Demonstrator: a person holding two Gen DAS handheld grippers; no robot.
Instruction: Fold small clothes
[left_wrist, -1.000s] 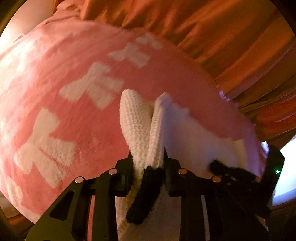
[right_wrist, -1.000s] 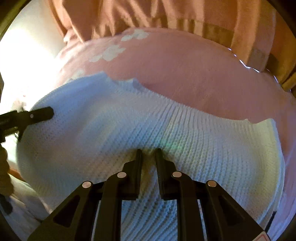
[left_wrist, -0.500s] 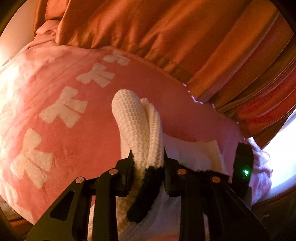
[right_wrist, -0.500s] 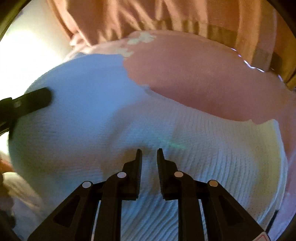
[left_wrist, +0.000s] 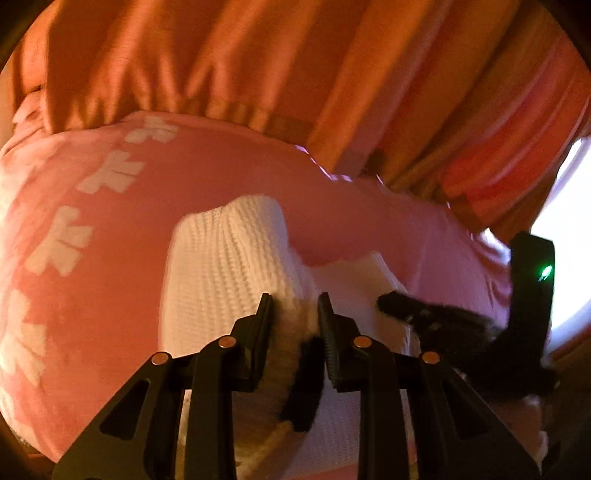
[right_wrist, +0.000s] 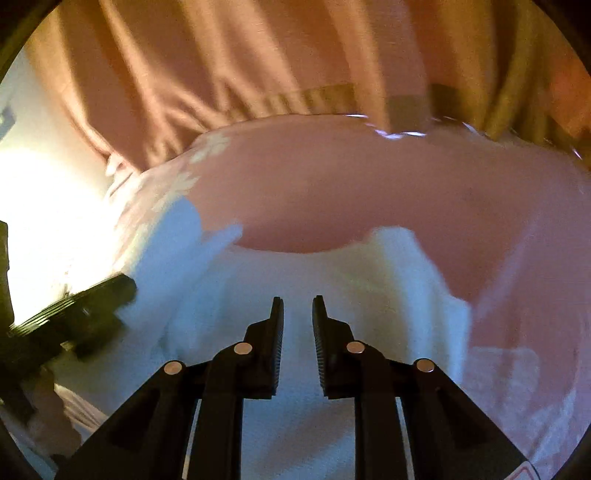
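A white knit garment (left_wrist: 225, 266) lies on a pink blanket (left_wrist: 92, 266) with white bow prints. My left gripper (left_wrist: 294, 301) is shut on a bunched fold of the garment, with a dark trim strip (left_wrist: 304, 384) hanging between the fingers. In the right wrist view the garment (right_wrist: 295, 269) spreads under my right gripper (right_wrist: 297, 306). Its jaws stand slightly apart over the knit; whether cloth is pinched between them is unclear. The right gripper also shows in the left wrist view (left_wrist: 406, 306) at the right. The left gripper shows in the right wrist view (right_wrist: 92, 299) at the left.
Orange curtains (left_wrist: 295, 74) hang behind the blanket's far edge and also show in the right wrist view (right_wrist: 258, 66). Bright light comes from the left (right_wrist: 44, 206) in the right wrist view and from the right (left_wrist: 565, 240) in the left wrist view.
Both grippers have pulled back towards the near edge with the garment. The far part of the knit has come off the blanket, so more pink blanket and curtain show. The left fold has flattened.
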